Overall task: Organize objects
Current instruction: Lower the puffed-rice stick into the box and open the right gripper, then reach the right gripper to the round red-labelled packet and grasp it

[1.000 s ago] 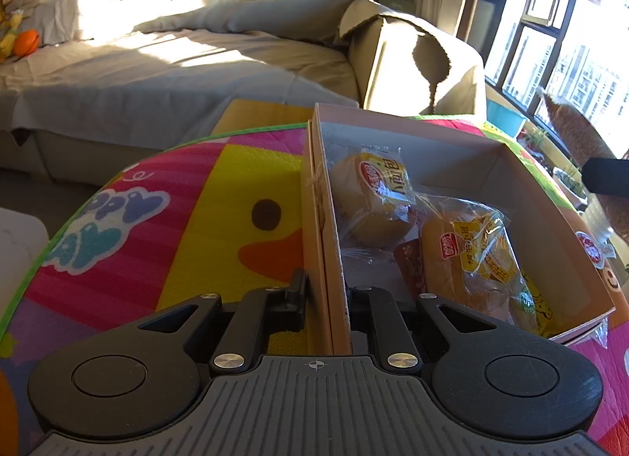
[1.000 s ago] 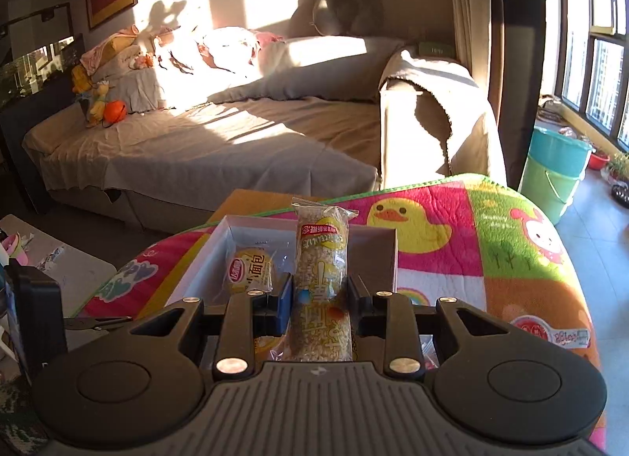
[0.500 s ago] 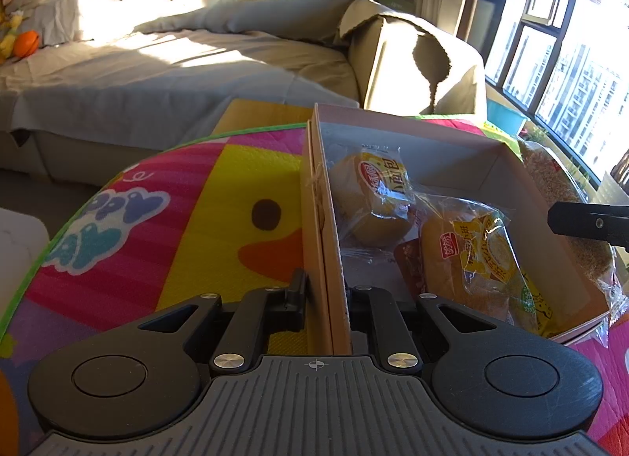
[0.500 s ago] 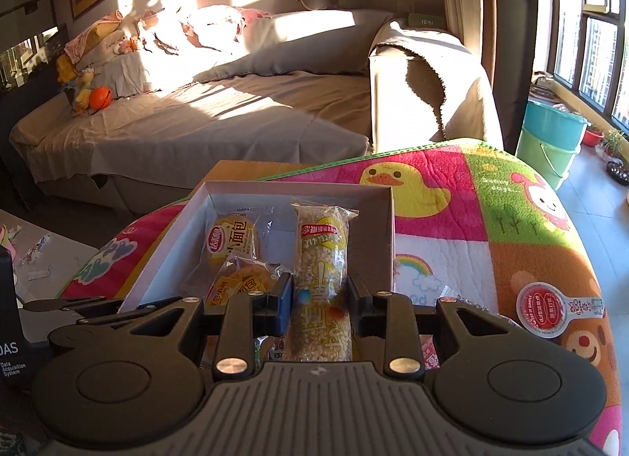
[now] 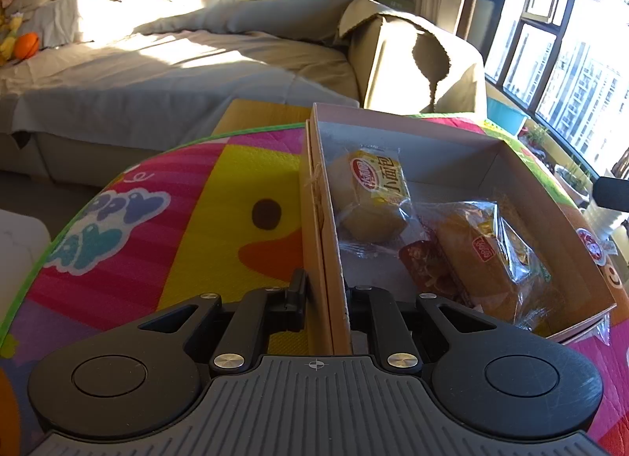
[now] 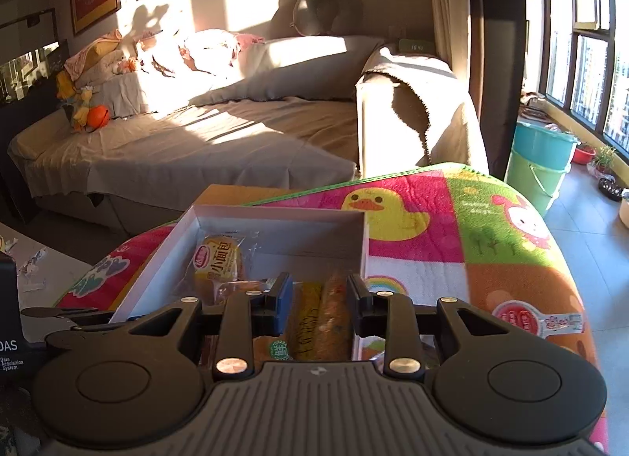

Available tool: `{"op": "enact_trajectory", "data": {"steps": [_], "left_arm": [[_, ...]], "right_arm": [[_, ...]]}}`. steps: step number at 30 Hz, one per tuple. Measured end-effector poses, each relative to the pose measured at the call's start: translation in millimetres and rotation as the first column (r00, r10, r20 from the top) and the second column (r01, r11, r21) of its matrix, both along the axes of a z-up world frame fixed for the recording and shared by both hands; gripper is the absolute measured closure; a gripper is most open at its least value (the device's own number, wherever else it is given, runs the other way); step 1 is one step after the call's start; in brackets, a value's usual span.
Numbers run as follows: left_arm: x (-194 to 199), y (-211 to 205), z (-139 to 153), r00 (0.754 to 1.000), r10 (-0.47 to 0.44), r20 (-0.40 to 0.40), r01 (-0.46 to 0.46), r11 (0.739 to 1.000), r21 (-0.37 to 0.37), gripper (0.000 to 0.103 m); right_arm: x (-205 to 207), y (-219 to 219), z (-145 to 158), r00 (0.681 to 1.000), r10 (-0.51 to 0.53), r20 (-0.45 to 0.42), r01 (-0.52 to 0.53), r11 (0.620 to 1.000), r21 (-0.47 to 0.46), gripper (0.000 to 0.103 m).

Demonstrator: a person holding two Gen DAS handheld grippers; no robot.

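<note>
A sofa [image 6: 204, 141] draped in pale cloth filled the room well beyond both sets of jaws. A bright play mat [image 5: 177, 220] printed with ducks spread under and ahead of them. On the mat sat a shallow cardboard box [image 5: 452, 141], its long side wall running straight out from the left gripper [image 5: 324, 295]. That gripper's jaws stood narrowly apart and pinched this wall, one finger outside over the mat, the other inside the box.

Inside the box, ahead and to the right of the left jaws, lay a wrapped bun [image 5: 373, 196], and nearer, further right, a second wrapped bun [image 5: 479, 263] with a small dark red packet [image 5: 424, 267] between them.

The right gripper [image 6: 320, 298] hung over the near right corner of the box. Its jaws stood apart, and the snack bar [image 6: 326, 318] lay in the gap between them, inside the box; whether the pads touched it could not be told.
</note>
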State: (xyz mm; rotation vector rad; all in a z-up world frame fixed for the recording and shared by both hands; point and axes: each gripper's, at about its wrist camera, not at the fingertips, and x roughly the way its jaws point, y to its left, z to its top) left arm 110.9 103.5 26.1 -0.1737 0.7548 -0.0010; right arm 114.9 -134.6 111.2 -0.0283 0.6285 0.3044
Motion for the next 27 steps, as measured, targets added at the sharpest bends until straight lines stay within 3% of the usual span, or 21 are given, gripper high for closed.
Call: {"op": "enact_trajectory", "data": {"steps": [5, 10, 14, 18, 23, 27], "left_arm": [[-0.9, -0.1, 0.0, 1.000, 0.000, 0.001, 0.000, 1.000, 0.001, 0.088], [0.5, -0.2, 0.2, 1.000, 0.001, -0.001, -0.001, 1.000, 0.001, 0.088], [0.3, -0.4, 0.5, 1.000, 0.000, -0.002, 0.000, 1.000, 0.005, 0.088], [0.1, -0.8, 0.5, 1.000, -0.001, -0.004, 0.001, 1.000, 0.011, 0.088], [-1.2, -1.5, 0.8, 1.000, -0.003, -0.006, 0.003, 1.000, 0.019, 0.088], [-3.4, -2.1, 1.0, 1.000, -0.007, -0.006, 0.007, 1.000, 0.022, 0.088]], "right_arm": [[-2.5, -52.8, -2.1, 0.991, -0.132, -0.004, 0.131, 0.991, -0.034, 0.064], [-2.7, -95.9, -29.6, 0.971, -0.216, -0.105, 0.213, 0.976, -0.041, 0.062], [-8.4, -88.5, -55.8, 0.980, -0.137, -0.147, 0.122, 0.987, -0.103, 0.052], [-7.4, -71.1, -74.1, 0.985, -0.043, -0.166, 0.021, 0.991, -0.134, 0.052], [5.7, -64.9, -87.1, 0.984, -0.012, -0.178, -0.010, 0.993, -0.121, 0.046], [8.3, -71.6, -75.7, 0.989, -0.011, -0.148, -0.001, 0.997, -0.083, 0.046]]}}
